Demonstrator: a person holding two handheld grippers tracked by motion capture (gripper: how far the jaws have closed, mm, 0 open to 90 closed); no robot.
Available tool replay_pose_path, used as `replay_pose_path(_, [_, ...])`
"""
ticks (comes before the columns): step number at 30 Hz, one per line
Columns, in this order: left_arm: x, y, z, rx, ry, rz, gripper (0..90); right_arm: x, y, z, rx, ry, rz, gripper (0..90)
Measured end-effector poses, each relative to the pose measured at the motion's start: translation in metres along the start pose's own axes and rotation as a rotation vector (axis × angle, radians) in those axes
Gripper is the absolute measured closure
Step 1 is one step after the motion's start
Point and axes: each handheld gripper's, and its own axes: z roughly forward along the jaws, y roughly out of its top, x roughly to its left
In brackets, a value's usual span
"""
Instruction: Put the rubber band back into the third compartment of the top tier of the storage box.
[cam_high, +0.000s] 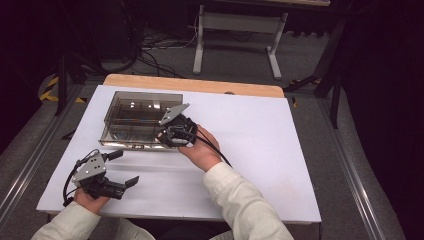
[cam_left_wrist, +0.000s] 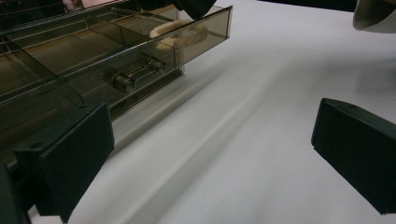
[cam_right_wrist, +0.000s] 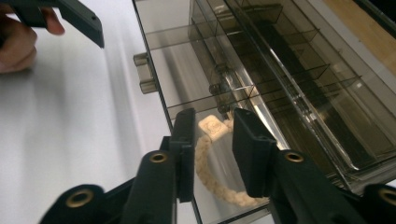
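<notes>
— Releasing, by the look of it. The right claw (cam_right_wrist: 212, 154) hangs over the pulled-out drawer (cam_right_wrist: 177, 121) of the smoky clear organiser box (cam_high: 135, 117), jaws parted a little, and the cream braided bracelet (cam_right_wrist: 217, 184) lies on the drawer floor in its near corner compartment, under the gap between the jaws.

— Is it gripping the bracelet at all?

— Not from what the right gripper view gives: the pads stand to either side of the charm end without pressing on it. I'd call the drop made, or as good as made.

— And the left claw (cam_high: 122, 167)?

— Resting on the white counter (cam_high: 260, 150) beside the box, jaws wide apart, nothing between them. Its own view looks along the drawer front, and the bracelet (cam_left_wrist: 180, 32) shows through the tinted wall.

— So what comes next?

— My guess: lift the right claw straight up out of the compartment, keeping clear of the thin dividers, then shut the drawer. That calls for a level push on the drawer's small handle (cam_right_wrist: 144, 73), square to the box; a skewed push might jam it or slide the whole box across the counter. The left claw could brace the box.
</notes>
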Motion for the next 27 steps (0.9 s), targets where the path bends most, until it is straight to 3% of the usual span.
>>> replay_pose_path(5, [0.0, 0.0, -0.001, 0.0, 0.001, -0.003, 0.3, -0.001, 0.001, -0.008, -0.038, -0.009, 0.013, 57.5])
replay_pose_path(7, [0.0, 0.0, -0.001, -0.001, 0.003, -0.003, 0.3, 0.0, 0.001, -0.015, -0.07, -0.004, 0.03, 46.3])
replay_pose_path(9, [0.0, 0.0, -0.001, -0.003, 0.004, -0.003, 0.3, 0.0, 0.001, -0.017, -0.083, -0.005, 0.037, 41.7])
replay_pose_path(13, [0.0, 0.0, -0.001, -0.002, 0.006, 0.0, 0.3, 0.002, 0.001, -0.025, -0.132, -0.027, 0.048, 23.3])
replay_pose_path(17, [0.0, 0.0, -0.001, -0.004, 0.011, -0.001, 0.3, 0.004, 0.001, -0.031, -0.158, -0.055, 0.052, 11.2])
replay_pose_path(27, [0.001, 0.0, -0.001, -0.003, 0.012, -0.001, 0.3, 0.003, -0.005, -0.043, -0.179, -0.049, 0.073, 3.2])
